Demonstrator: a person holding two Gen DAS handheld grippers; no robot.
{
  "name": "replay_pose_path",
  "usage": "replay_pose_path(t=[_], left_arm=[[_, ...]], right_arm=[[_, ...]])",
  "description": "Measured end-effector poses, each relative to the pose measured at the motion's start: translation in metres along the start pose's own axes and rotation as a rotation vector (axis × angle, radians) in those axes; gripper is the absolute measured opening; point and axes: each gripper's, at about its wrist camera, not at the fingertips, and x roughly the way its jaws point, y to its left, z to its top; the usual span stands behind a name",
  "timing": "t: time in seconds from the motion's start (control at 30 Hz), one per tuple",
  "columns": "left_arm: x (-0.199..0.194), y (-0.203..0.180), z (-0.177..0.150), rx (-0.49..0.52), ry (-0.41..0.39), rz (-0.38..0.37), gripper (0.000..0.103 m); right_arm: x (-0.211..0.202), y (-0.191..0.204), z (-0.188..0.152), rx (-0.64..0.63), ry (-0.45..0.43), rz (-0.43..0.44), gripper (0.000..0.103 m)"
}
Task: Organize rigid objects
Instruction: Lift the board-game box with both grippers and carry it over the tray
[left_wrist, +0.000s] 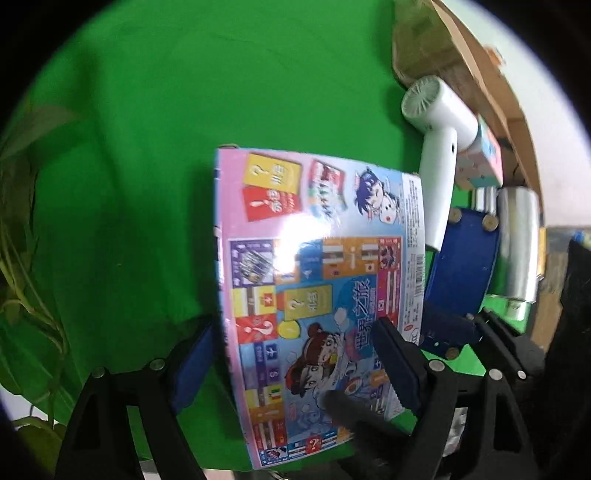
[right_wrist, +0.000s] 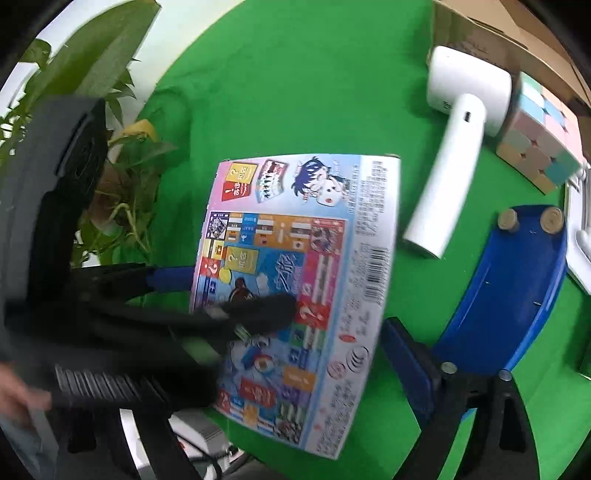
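Note:
A flat, colourful board-game box (left_wrist: 314, 277) (right_wrist: 295, 258) lies on the green cloth (left_wrist: 166, 147). My left gripper (left_wrist: 295, 332) hovers open at its near end. Its left blue pad (left_wrist: 195, 362) sits just outside the box's left edge, and its right finger (left_wrist: 395, 365) is over the box's top near the right edge. In the right wrist view the left gripper (right_wrist: 236, 291) reaches in from the left across the box. My right gripper (right_wrist: 295, 339) straddles the box, open. Its right pad (right_wrist: 406, 369) stands a little clear of the right edge, and its left finger is hidden behind the left gripper.
A white hair dryer (left_wrist: 439, 122) (right_wrist: 454, 147), a pastel puzzle cube (left_wrist: 480, 158) (right_wrist: 539, 147), a blue tray with wooden pegs (left_wrist: 461, 266) (right_wrist: 517, 295) and a silver roll (left_wrist: 517, 240) crowd the right. A cardboard box (left_wrist: 480, 74) stands behind them. Plant leaves (right_wrist: 110, 110) border the left.

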Motion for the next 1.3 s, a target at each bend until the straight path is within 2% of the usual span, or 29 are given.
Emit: replay_pose_path(t=[0.07, 0.13, 0.23, 0.43, 0.6, 0.93, 1.17, 1.3], left_arm=[[0.001, -0.003, -0.003, -0.019, -0.006, 0.0, 0.084], [0.0, -0.004, -0.008, -0.035, -0.004, -0.004, 0.082], [-0.009, 0.001, -0.014, -0.031, 0.004, 0.008, 0.077], [-0.047, -0.032, -0.023, 0.027, -0.062, 0.042, 0.074], [-0.093, -0.093, -0.033, 0.121, -0.18, 0.076, 0.074], [-0.162, -0.253, -0.04, 0.355, -0.396, 0.06, 0.074], [-0.172, -0.324, -0.034, 0.467, -0.451, 0.039, 0.074], [-0.165, -0.344, -0.022, 0.494, -0.457, 0.031, 0.074]], right_arm=[[0.01, 0.012, -0.001, -0.021, 0.01, -0.058, 0.096], [0.012, 0.015, -0.002, -0.014, 0.007, -0.073, 0.096], [0.009, 0.014, -0.009, -0.012, 0.009, -0.119, 0.087], [-0.029, 0.004, -0.022, 0.022, -0.073, -0.088, 0.085], [-0.099, -0.013, -0.035, 0.063, -0.215, -0.078, 0.084], [-0.263, -0.073, -0.078, 0.161, -0.549, -0.142, 0.083], [-0.351, -0.126, -0.099, 0.223, -0.683, -0.193, 0.083], [-0.368, -0.147, -0.089, 0.262, -0.712, -0.209, 0.083]])
